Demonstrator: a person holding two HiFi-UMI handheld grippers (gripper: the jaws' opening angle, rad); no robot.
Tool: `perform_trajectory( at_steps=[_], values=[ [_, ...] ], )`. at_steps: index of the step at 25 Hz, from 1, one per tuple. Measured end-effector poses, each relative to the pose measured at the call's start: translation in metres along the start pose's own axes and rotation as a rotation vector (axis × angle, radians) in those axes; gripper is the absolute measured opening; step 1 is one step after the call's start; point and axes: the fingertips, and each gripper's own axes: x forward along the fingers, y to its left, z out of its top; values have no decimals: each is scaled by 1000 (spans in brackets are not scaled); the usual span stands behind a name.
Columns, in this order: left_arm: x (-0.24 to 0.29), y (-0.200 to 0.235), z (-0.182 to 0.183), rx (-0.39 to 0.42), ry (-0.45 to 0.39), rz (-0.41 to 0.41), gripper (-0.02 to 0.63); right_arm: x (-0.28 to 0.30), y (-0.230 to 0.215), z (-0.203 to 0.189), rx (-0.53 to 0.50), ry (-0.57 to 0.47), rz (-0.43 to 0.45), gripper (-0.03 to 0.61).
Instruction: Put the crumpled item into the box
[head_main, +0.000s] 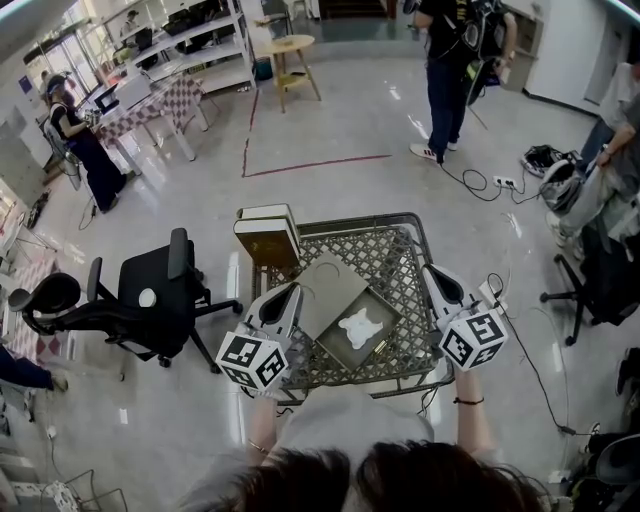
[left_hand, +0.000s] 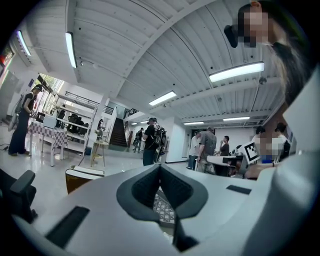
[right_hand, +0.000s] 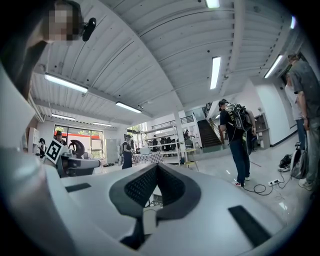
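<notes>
In the head view, a white crumpled item (head_main: 358, 328) lies inside an open olive-grey box (head_main: 383, 312). The box's lid (head_main: 328, 288) is folded back to the left, and the box sits on a metal lattice table (head_main: 392, 250). My left gripper (head_main: 291, 291) is held at the box's left and my right gripper (head_main: 431, 271) at its right, both above the table and apart from the box. Each gripper points level across the room. The left gripper (left_hand: 160, 166) has its jaws together with nothing in them. The right gripper (right_hand: 157, 165) is likewise shut and empty.
A brown-and-white stack of boxes (head_main: 267, 235) stands at the table's far left corner. A black office chair (head_main: 150, 290) stands left of the table, with another chair (head_main: 600, 285) and floor cables (head_main: 480, 180) on the right. A person (head_main: 450, 70) stands farther back.
</notes>
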Motion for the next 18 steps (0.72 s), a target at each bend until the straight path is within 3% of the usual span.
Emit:
perform_trajectory(
  at_steps=[18],
  values=[
    [13,3,0,11,8,11,18,4,-17,-5,-2,6,-22,21]
  ],
)
